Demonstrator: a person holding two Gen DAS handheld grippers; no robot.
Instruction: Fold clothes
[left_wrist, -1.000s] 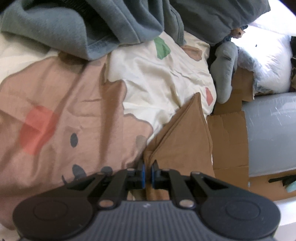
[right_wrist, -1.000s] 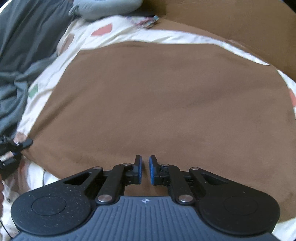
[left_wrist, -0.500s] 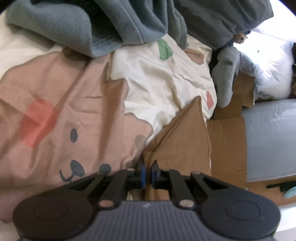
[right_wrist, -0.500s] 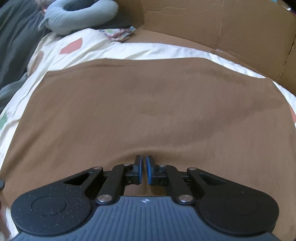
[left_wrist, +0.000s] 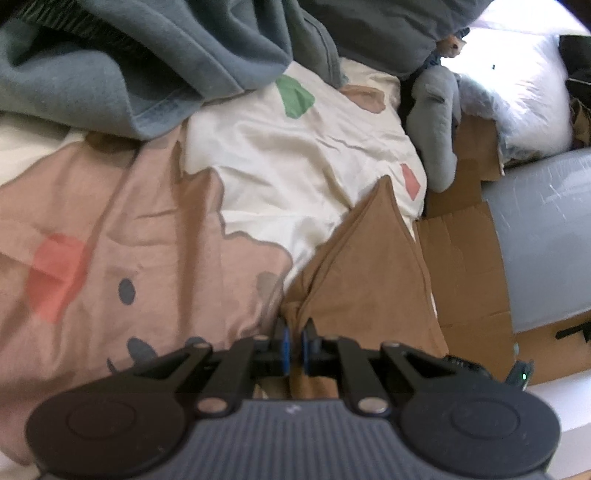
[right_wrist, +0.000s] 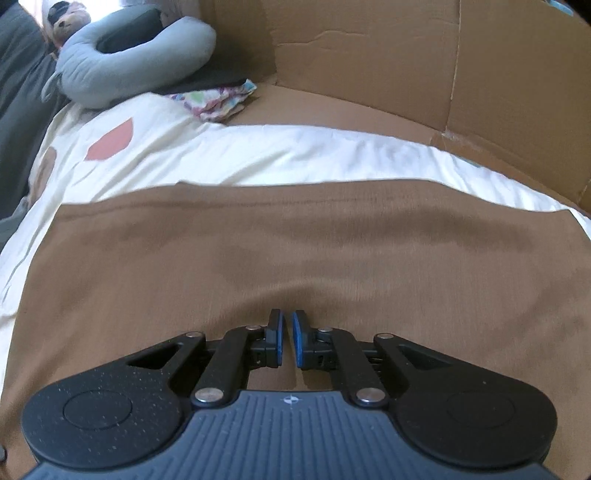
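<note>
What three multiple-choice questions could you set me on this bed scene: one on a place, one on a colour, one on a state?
1. Where does the grey neck pillow lie?
A. on the brown garment
B. at the bed's far edge, beside the cardboard
C. between the fingers

2. What colour is the garment being folded?
A. brown
B. green
C. white

3. What is the left gripper doing?
A. standing wide open
B. pinching a fold of the brown cloth
C. holding the pillow

Answers: 1 B, it rests beyond the sheet by the cardboard; 2 A, plain brown throughout; 3 B, brown cloth sits between its nearly closed pads.
</note>
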